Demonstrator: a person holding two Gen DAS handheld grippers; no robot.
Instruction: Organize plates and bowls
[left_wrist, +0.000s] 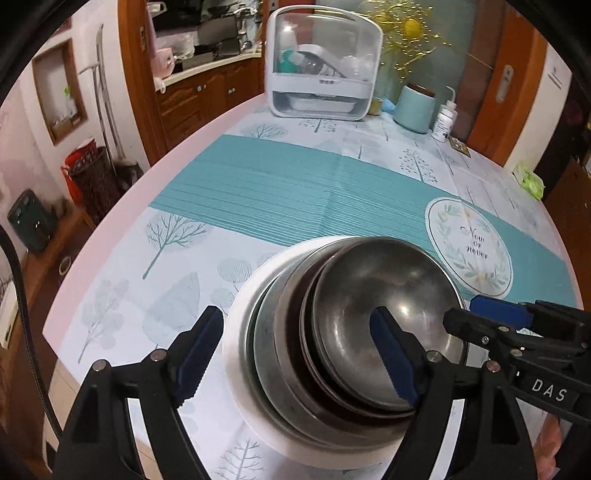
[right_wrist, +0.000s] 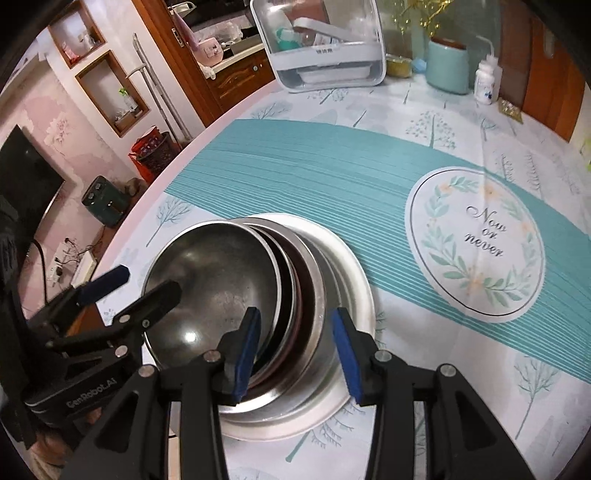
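Several steel bowls (left_wrist: 369, 280) sit nested, slightly askew, on a white plate (left_wrist: 251, 295) on the tree-print tablecloth. My left gripper (left_wrist: 295, 314) is open wide across the stack's left side, one finger outside the plate and the other inside the top bowl. In the right wrist view the bowls (right_wrist: 214, 273) and plate (right_wrist: 351, 280) lie just ahead. My right gripper (right_wrist: 295, 314) is open around the bowl rims on the right side, its pads not pressing them. Each gripper shows in the other's view: the right gripper (left_wrist: 461, 312), the left gripper (right_wrist: 151, 280).
A white dish box (left_wrist: 325, 62) stands at the table's far edge, with a teal canister (left_wrist: 413, 107) and a white bottle (left_wrist: 445, 118) to its right. A green packet (left_wrist: 532, 181) lies at the right edge. The table's rounded edge (left_wrist: 122, 206) runs close on the left.
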